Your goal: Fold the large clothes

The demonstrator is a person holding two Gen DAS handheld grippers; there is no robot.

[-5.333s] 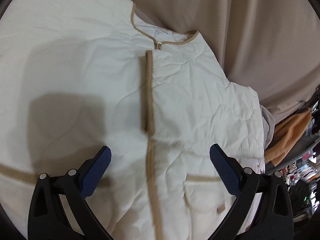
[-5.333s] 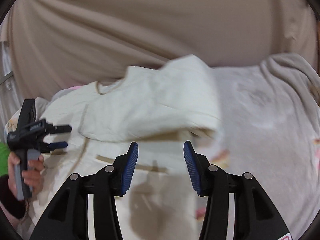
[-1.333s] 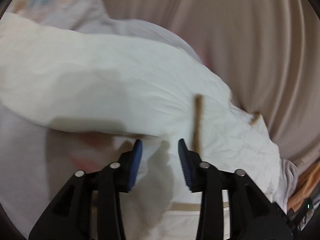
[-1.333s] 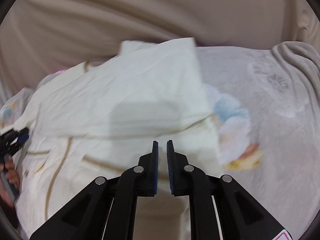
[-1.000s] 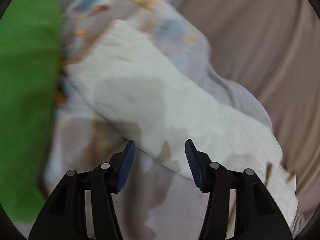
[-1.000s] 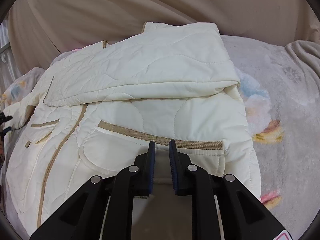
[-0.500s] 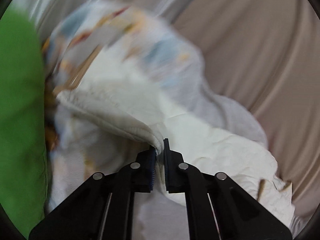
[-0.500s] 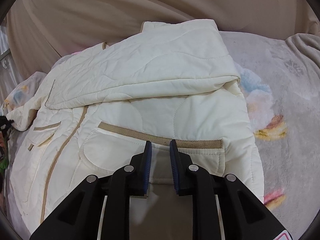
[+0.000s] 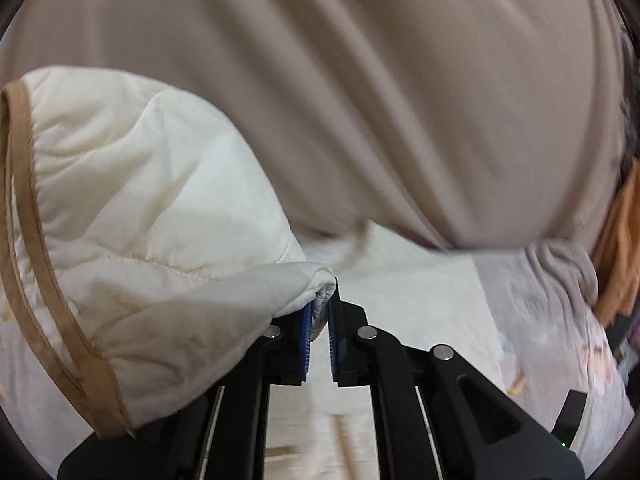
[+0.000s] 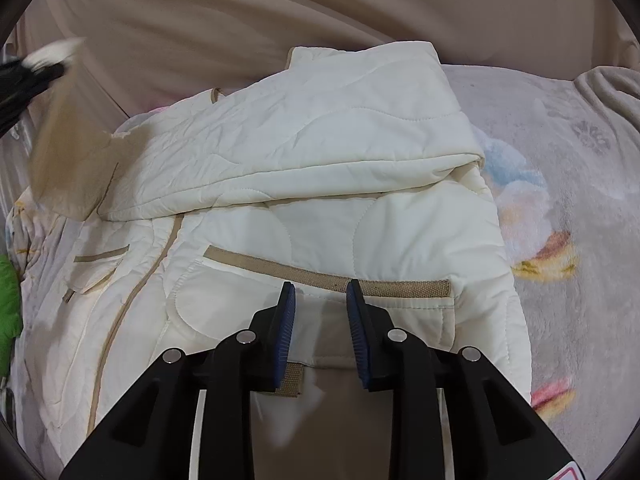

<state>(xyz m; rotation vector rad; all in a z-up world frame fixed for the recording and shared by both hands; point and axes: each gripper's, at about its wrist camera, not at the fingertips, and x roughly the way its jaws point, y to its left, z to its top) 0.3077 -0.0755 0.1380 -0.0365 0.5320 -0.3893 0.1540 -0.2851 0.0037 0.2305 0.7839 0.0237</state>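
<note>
A cream quilted jacket (image 10: 320,152) with tan trim lies on the bed, one sleeve folded across its chest. My left gripper (image 9: 320,308) is shut on the other sleeve (image 9: 140,220), pinching its edge and holding it up in the air, with the tan-trimmed cuff (image 9: 24,240) hanging at the left. In the right wrist view that lifted sleeve (image 10: 68,132) is a blur at the upper left, under the left gripper (image 10: 28,76). My right gripper (image 10: 320,300) hovers low over the tan pocket band (image 10: 328,276). Its jaws are opening and nothing is pinched between them.
A grey blanket (image 10: 560,168) with pastel prints covers the bed. A beige draped cloth (image 9: 400,100) hangs behind it. Something green (image 10: 8,300) lies at the bed's left edge and an orange cloth (image 9: 620,240) hangs at the far right.
My left gripper closed on the sleeve's edge, then swung up and across with it, rolling as it went. The right gripper stayed in place while its jaws widened.
</note>
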